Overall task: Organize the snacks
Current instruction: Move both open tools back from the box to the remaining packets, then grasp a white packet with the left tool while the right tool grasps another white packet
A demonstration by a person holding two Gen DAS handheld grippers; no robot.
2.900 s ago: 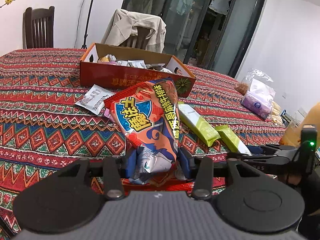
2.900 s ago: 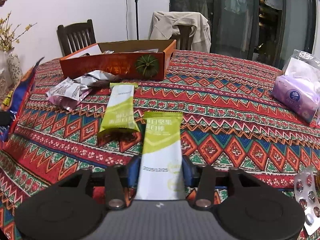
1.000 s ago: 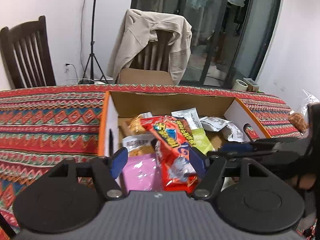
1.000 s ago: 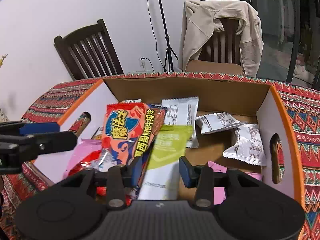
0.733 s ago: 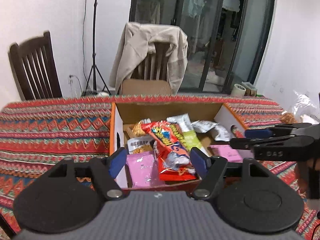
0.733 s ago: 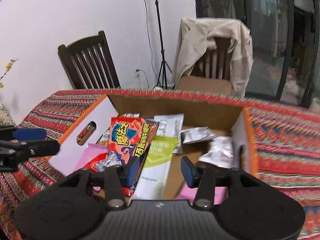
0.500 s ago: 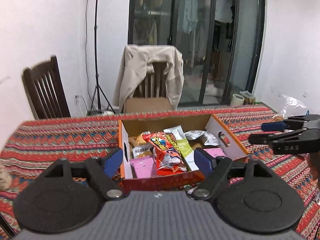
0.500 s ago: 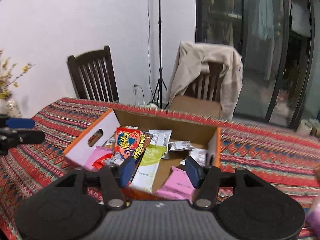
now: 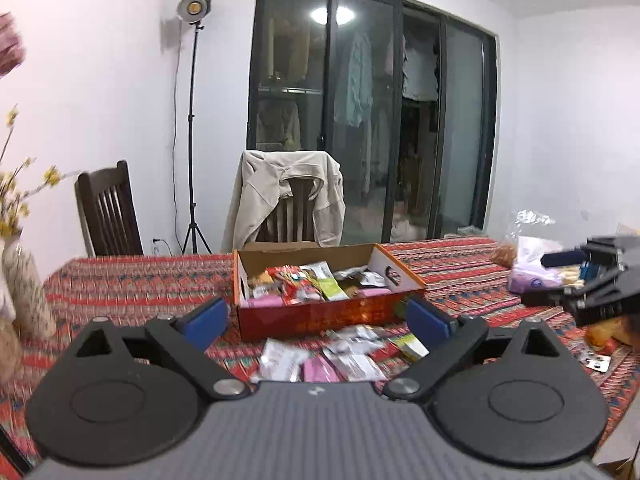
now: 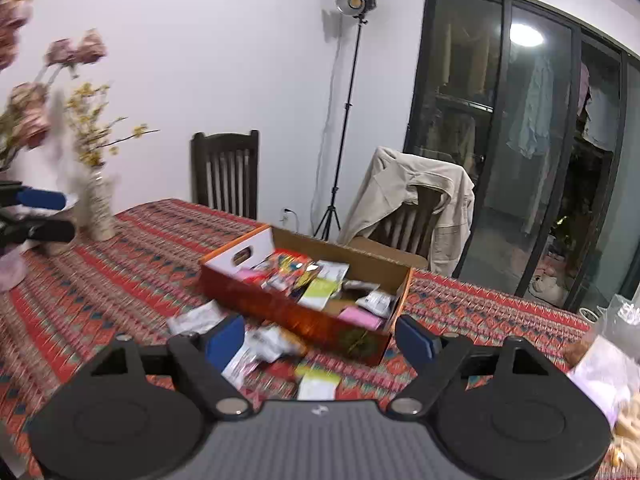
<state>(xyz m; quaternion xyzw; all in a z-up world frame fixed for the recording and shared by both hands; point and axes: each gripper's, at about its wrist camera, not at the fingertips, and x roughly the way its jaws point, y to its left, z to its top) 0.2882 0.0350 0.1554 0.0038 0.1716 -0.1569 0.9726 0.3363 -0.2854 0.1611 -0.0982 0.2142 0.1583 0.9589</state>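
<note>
An orange cardboard box (image 9: pixel 320 314) (image 10: pixel 280 312) stands on the patterned tablecloth and holds several snack packets, among them the red chip bag (image 9: pixel 294 288) and a green packet (image 9: pixel 331 289) (image 10: pixel 320 289). Loose packets (image 9: pixel 320 356) (image 10: pixel 256 344) lie on the cloth in front of the box. My left gripper (image 9: pixel 318 318) is open and empty, held back from the box. My right gripper (image 10: pixel 320 340) is open and empty, also back from the box. Each gripper shows at the edge of the other's view (image 9: pixel 600 284) (image 10: pixel 32 216).
A vase with flowers (image 10: pixel 96 200) stands at the table's left end. A purple tissue pack and bagged food (image 9: pixel 532 264) lie at the right. Two chairs (image 10: pixel 226 172), one with a beige jacket (image 9: pixel 288 196), and a light stand (image 9: pixel 192 120) are behind the table.
Both grippers let go of the chip bag and the green packet in the box, opened wide, and pulled back and up away from the box.
</note>
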